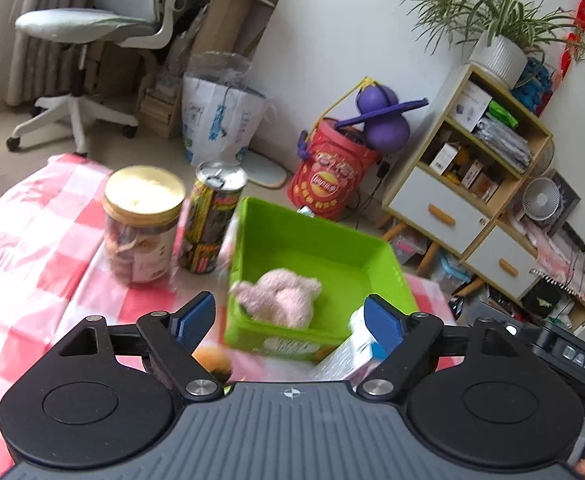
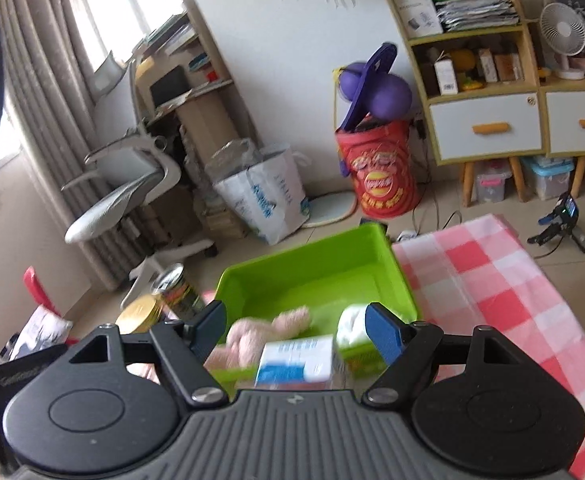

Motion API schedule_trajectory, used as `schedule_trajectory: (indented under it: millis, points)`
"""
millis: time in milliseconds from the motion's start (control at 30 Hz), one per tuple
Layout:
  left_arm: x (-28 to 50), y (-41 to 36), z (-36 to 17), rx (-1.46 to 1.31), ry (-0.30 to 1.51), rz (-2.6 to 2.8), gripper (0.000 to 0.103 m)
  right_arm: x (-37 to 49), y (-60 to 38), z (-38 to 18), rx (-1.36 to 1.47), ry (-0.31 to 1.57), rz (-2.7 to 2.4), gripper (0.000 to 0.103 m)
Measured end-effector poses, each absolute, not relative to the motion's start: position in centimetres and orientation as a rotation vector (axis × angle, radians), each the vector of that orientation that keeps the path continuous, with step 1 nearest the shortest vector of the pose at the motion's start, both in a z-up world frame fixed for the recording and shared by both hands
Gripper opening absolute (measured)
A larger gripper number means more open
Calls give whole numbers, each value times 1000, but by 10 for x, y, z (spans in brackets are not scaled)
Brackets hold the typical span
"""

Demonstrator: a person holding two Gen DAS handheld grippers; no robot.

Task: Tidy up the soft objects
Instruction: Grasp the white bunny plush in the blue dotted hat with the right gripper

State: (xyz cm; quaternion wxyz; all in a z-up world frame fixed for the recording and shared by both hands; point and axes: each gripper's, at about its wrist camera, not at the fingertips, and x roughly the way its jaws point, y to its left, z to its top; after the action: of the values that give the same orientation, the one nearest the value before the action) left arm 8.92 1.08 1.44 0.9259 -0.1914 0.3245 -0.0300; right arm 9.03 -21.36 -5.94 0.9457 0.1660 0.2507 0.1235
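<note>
Left wrist view first: the left tongs (image 1: 290, 320) stand wide apart with nothing between the blue pads, hovering above the near edge of the counter (image 1: 32, 264), which is covered in a pink-and-white checked cloth. A bright green plastic bin (image 1: 332, 248) sits toward the counter's far edge, and a pale pink plush toy (image 1: 280, 296) already lies inside it, against the near wall. Left of the bin stand a clear jar with a gold lid (image 1: 142, 224) and a printed metal can (image 1: 212, 220), both upright. A white-and-blue carton (image 1: 352, 352) lies just outside the bin's near right corner, and a small orange fuzzy object (image 1: 212, 362) peeks out below the left pad, still on the cloth.

Right wrist view: the right tongs (image 2: 296, 334) are likewise spread and empty. The pink plush shows at the bin's near wall; blur makes its exact seat hard to read here. A white soft bundle (image 2: 352, 326) rests at the bin's near right corner, whether inside or on the rim cannot be told.

By this evidence the task looks partly done: one soft thing is binned, and the orange one probably remains.
</note>
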Motion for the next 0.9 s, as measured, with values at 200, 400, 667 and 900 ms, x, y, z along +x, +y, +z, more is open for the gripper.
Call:
schedule_trajectory:
  millis: [200, 400, 667, 900]
  points:
    - [70, 21, 8, -352, 680, -60, 80, 62, -202, -67, 290, 568, 346, 42]
    - [56, 30, 0, -393, 722, -88, 80, 42, -188, -79, 261, 604, 484, 42]
    - [44, 37, -5, -428, 761, -125, 80, 48, -164, -105, 142, 665, 474, 42]
    - [35, 32, -7, -393, 776, -163, 80, 54, -161, -117, 101, 650, 425, 30]
